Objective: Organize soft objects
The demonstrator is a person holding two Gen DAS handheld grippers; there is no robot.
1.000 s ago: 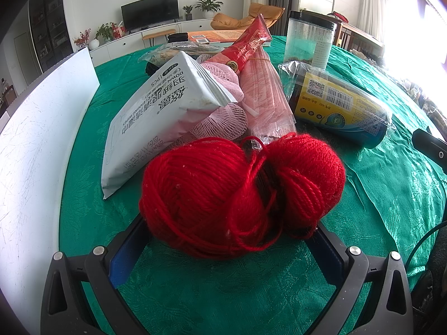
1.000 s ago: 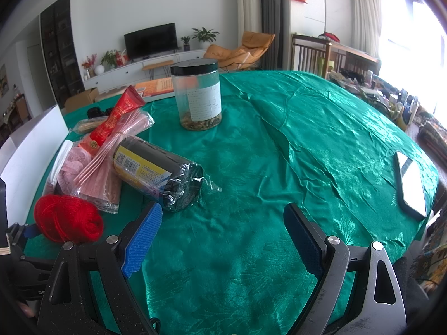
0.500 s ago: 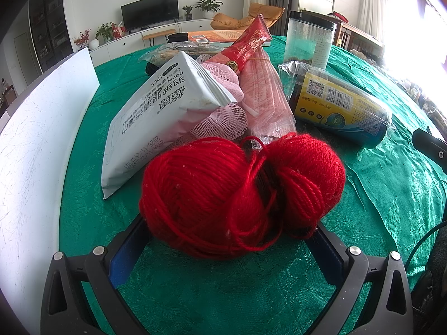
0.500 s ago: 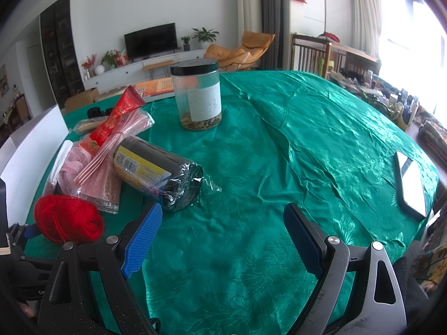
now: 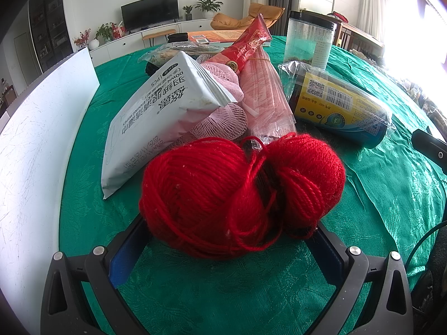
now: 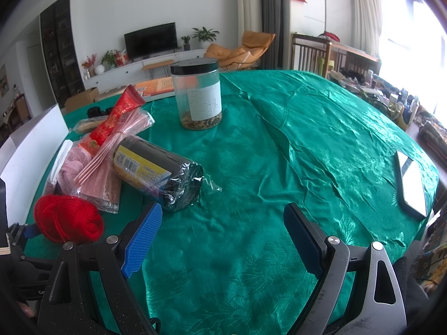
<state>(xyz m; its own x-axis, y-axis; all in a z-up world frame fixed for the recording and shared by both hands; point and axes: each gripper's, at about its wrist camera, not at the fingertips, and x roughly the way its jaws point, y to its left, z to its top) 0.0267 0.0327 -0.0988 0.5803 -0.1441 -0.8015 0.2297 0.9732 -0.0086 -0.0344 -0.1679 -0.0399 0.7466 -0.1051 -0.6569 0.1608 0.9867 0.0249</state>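
**Risk points at the yarn grasp**

The left gripper is positioned around the red yarn skein, which rests on the green tablecloth. One blue pad is seen at each end of the skein, and the fingertips are hidden under the wool. Whether the pads are pressing the yarn or only flanking it cannot be told from either view.

The following failure causes are judged likely:

- Loose strands hang from the waist of the skein. If only an outer loop is caught, the skein may unwind or drop when raised.
- The skein is pinched at its middle into two lobes. A shallow grip at the lobes' outer ends may let the soft wool squeeze out.
- The tablecloth is wrinkled and loose. If the fingertips are driven low, cloth may be nipped with the yarn and the neighbouring items dragged.
- The white wipes pack, the pink mesh sponge and the incense bundle lie just behind the skein. A forward push may disturb them.

The right gripper is held with its jaws spread wide and nothing between them, over bare cloth, near the wrapped roll of black bags. The roll lies on its side and may be set rolling if it is nudged.
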